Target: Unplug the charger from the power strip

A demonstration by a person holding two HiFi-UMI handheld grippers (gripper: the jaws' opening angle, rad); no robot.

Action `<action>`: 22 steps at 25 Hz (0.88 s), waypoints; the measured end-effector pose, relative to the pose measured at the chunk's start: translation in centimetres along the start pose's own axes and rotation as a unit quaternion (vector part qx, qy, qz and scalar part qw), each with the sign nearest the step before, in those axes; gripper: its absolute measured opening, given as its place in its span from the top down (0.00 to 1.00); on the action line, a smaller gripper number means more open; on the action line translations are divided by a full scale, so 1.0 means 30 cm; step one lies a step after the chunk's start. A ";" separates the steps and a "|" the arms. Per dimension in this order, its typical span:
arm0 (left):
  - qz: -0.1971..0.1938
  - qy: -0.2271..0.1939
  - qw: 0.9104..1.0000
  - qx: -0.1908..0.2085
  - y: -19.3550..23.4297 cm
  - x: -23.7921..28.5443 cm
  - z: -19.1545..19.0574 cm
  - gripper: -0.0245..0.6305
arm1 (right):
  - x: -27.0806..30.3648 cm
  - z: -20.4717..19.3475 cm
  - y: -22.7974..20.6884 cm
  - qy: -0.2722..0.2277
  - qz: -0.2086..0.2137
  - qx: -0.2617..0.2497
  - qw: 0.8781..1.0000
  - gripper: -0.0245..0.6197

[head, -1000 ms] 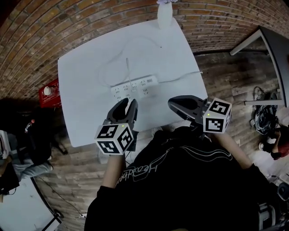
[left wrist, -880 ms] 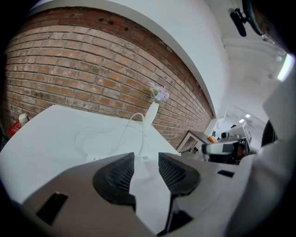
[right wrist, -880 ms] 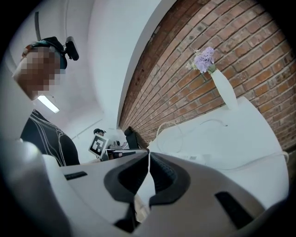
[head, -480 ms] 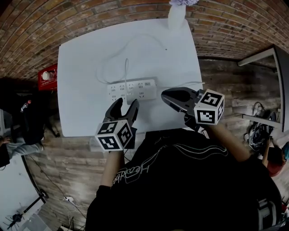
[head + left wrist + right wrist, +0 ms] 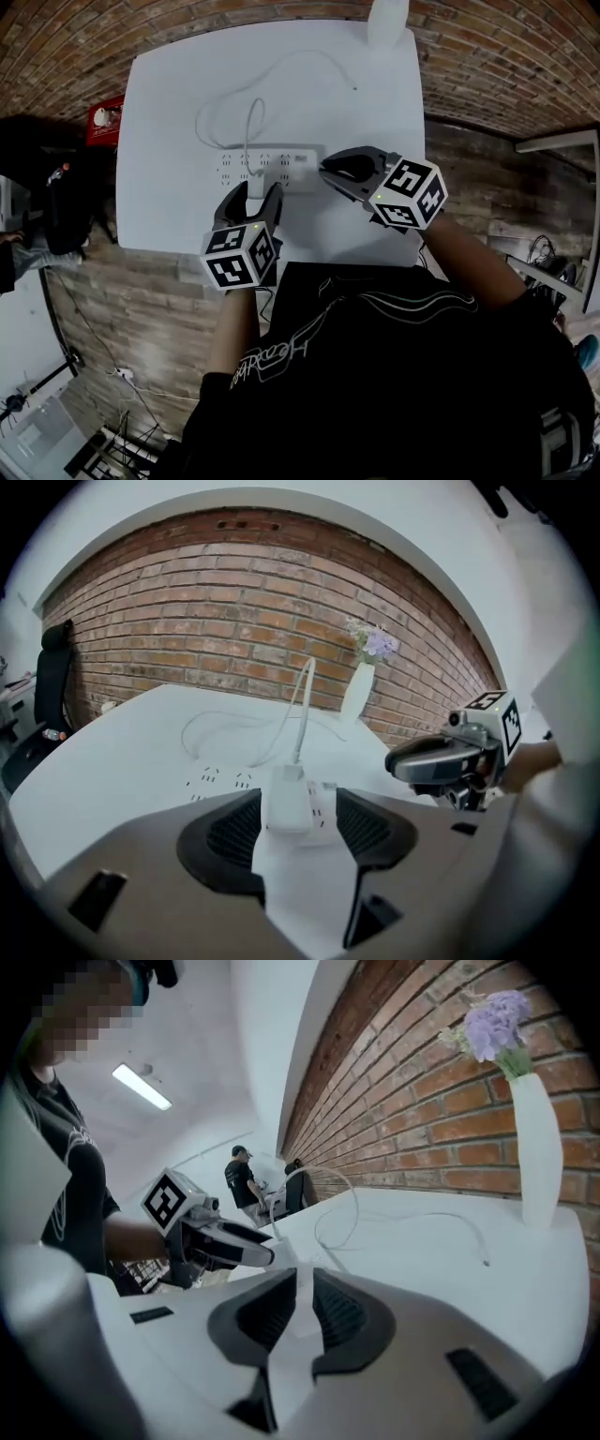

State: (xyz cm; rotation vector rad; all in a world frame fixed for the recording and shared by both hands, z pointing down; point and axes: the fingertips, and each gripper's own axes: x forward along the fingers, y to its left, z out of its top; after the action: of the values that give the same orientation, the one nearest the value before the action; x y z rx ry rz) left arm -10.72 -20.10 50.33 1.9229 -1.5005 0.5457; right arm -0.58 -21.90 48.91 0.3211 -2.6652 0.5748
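A white power strip point(image 5: 281, 161) lies across the white table point(image 5: 169, 84). The white charger point(image 5: 255, 190) stands plugged into it, its cable point(image 5: 249, 122) looping away behind. My left gripper point(image 5: 251, 199) is open, one jaw on each side of the charger point(image 5: 284, 810), pads not pressing it. In the left gripper view the left gripper point(image 5: 296, 797) frames the charger and strip point(image 5: 220, 780). My right gripper point(image 5: 326, 169) hovers at the strip's right end. Its jaws are opening from almost shut. In the right gripper view only a thin slit shows in the right gripper point(image 5: 305, 1288), with nothing between the jaws.
A white vase point(image 5: 387, 21) with purple flowers point(image 5: 492, 1021) stands at the table's far right corner against the brick wall. A red crate point(image 5: 105, 117) sits on the floor off the table's left side. People stand far back point(image 5: 244, 1180).
Both grippers moved forward over the table to the power strip. The left jaws opened wide and now straddle the charger. The right gripper reached the strip's right end.
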 end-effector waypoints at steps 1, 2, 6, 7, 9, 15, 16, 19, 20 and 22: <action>0.004 0.001 1.000 -0.001 0.003 0.003 -0.007 0.59 | 0.014 -0.013 -0.007 0.011 0.000 -0.015 1.000 0.90; 0.008 0.002 1.000 -0.002 0.007 0.007 -0.015 0.59 | 0.029 -0.028 -0.012 0.023 0.000 -0.032 0.999 0.81; 0.024 0.001 1.000 0.000 0.029 0.015 -0.030 0.60 | 0.091 -0.071 -0.009 0.064 0.001 -0.115 0.991 0.77; 0.026 0.000 1.000 0.000 0.035 0.019 -0.029 0.60 | 0.107 -0.078 -0.006 0.074 0.003 -0.135 0.988 0.75; 0.028 -0.004 1.000 0.000 0.044 0.026 -0.028 0.62 | 0.141 -0.095 -0.001 0.093 0.010 -0.163 0.982 0.74; 0.025 -0.009 1.000 0.000 0.058 0.037 -0.032 0.64 | 0.189 -0.133 -0.018 0.103 0.026 -0.189 0.976 0.70; 0.024 -0.011 1.000 0.001 0.061 0.041 -0.028 0.64 | 0.190 -0.131 -0.020 0.099 0.027 -0.194 0.976 0.69; 0.023 -0.012 1.000 0.000 0.062 0.055 -0.031 0.65 | 0.191 -0.127 -0.021 0.084 0.030 -0.201 0.975 0.69; 0.023 -0.012 1.000 -0.001 0.059 0.060 -0.034 0.66 | 0.191 -0.127 -0.021 0.078 0.031 -0.202 0.976 0.69; 0.026 -0.013 1.000 0.000 0.054 0.064 -0.035 0.66 | 0.190 -0.125 -0.021 0.063 0.031 -0.201 0.977 0.69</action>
State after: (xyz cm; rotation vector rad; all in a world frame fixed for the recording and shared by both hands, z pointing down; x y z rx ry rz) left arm -11.69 -20.97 52.72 1.9026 -1.5697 0.5460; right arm -4.28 -21.60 54.68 0.0799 -2.5941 0.0609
